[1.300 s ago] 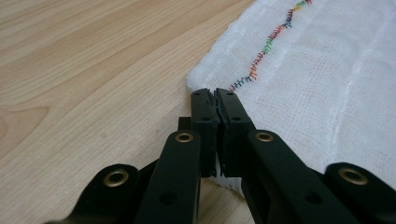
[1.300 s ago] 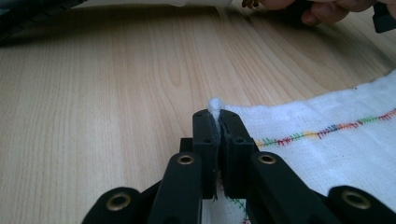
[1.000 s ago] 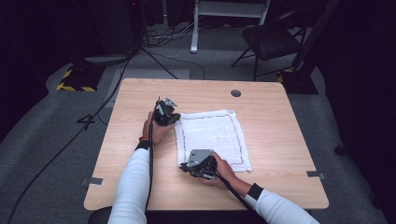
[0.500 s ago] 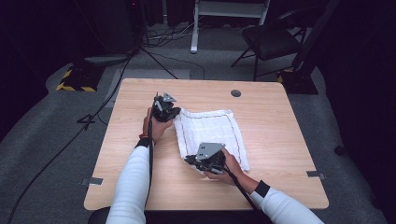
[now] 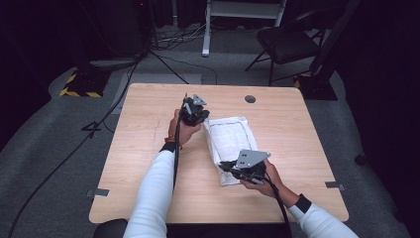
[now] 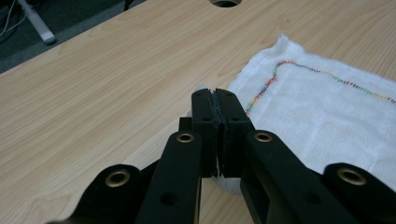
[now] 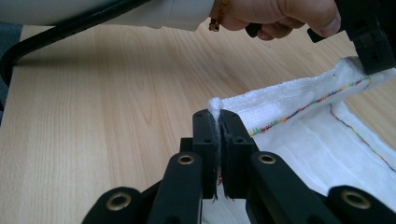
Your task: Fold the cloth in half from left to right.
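Item: 1 white cloth (image 5: 229,144) with multicoloured stitched border, partly folded, lying on the tabletop (image 5: 138,148) right of centre. My left hand-held gripper (image 6: 215,100): jaws clamped on the cloth's far corner. My right hand-held gripper (image 7: 215,116): jaws pinched on the cloth's near corner, that edge lifted and folded over.

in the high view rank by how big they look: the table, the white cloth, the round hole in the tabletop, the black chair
1. table
2. black chair, though it stands farther from the camera, so its true size is unsure
3. white cloth
4. round hole
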`<state>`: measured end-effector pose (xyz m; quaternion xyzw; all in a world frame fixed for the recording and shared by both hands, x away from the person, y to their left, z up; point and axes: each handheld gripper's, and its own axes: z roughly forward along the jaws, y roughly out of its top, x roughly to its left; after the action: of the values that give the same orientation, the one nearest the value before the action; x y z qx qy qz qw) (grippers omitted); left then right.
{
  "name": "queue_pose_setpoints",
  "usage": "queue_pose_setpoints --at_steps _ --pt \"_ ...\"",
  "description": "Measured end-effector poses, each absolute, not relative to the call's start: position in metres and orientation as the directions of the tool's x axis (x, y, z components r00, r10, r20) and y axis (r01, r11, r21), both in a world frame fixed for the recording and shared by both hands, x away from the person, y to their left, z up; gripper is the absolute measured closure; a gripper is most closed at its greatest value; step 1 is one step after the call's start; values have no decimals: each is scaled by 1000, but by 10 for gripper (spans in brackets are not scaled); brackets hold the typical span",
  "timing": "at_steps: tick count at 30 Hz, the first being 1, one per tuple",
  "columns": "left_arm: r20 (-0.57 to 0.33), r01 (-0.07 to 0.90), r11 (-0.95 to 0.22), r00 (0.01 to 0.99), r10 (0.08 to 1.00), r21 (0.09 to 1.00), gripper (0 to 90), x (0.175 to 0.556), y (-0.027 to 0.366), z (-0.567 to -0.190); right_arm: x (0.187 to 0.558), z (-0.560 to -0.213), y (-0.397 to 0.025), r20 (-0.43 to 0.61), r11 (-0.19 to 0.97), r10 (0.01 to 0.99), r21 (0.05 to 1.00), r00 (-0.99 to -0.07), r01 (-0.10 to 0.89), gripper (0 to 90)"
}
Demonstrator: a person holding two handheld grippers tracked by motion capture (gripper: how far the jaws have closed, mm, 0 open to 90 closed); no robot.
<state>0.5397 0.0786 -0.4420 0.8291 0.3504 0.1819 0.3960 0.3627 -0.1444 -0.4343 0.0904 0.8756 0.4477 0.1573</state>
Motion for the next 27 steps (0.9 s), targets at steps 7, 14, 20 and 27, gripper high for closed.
queue_pose_setpoints --at_steps 7,14,20,27 --pt "33 424 -455 702 711 783 873 544 59 -440 364 -436 -166 -188 586 340 808 -921 51 868" --pt "17 420 -448 715 699 789 874 546 46 -439 367 -440 -187 -144 570 386 813 -911 113 868" --pt "26 408 -462 727 686 788 874 548 34 -439 368 -440 -204 -131 557 424 818 -896 144 868" --pt "25 399 -471 742 670 787 873 552 16 -438 366 -443 -215 -138 573 442 804 -886 160 867"
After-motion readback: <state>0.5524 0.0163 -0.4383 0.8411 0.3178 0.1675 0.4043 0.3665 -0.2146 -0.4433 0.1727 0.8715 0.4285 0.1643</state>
